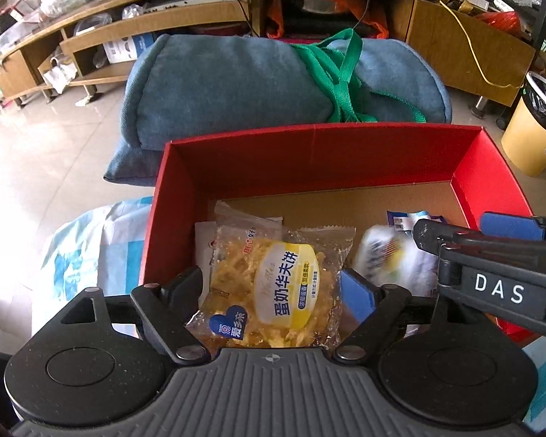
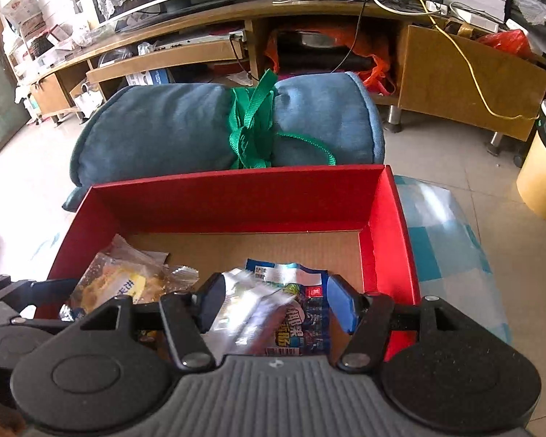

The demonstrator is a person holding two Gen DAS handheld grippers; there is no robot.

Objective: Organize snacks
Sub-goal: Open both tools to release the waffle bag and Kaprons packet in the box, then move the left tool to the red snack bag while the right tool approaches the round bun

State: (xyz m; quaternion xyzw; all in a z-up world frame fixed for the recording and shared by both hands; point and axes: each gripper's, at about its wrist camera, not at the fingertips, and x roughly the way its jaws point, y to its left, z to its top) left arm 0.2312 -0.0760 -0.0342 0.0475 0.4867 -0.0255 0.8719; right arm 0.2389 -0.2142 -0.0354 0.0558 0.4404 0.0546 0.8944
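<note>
An open red box [image 1: 309, 134] with a brown cardboard floor holds several snack packets. My left gripper [image 1: 273, 287] is open over its near left part. A clear packet of yellow waffle [image 1: 273, 291] lies between the fingers, on other packets, with a slim gap at each pad. My right gripper [image 2: 273, 302] is shut on a crumpled blue and silver packet [image 2: 265, 313], low over the box's [image 2: 236, 174] near right side. The left wrist view shows the right gripper [image 1: 466, 229] coming in from the right with that packet [image 1: 393, 255] blurred. The waffle packet [image 2: 127, 284] also shows in the right wrist view.
A rolled blue cushion [image 1: 236, 83] tied with a green strap [image 1: 342, 73] lies right behind the box. Beyond it stands a low wooden cabinet [image 2: 455, 65] with cables. A yellow bin [image 1: 527, 138] is on the tiled floor at right. A blue-and-white plastic sheet [image 2: 436, 240] lies under the box.
</note>
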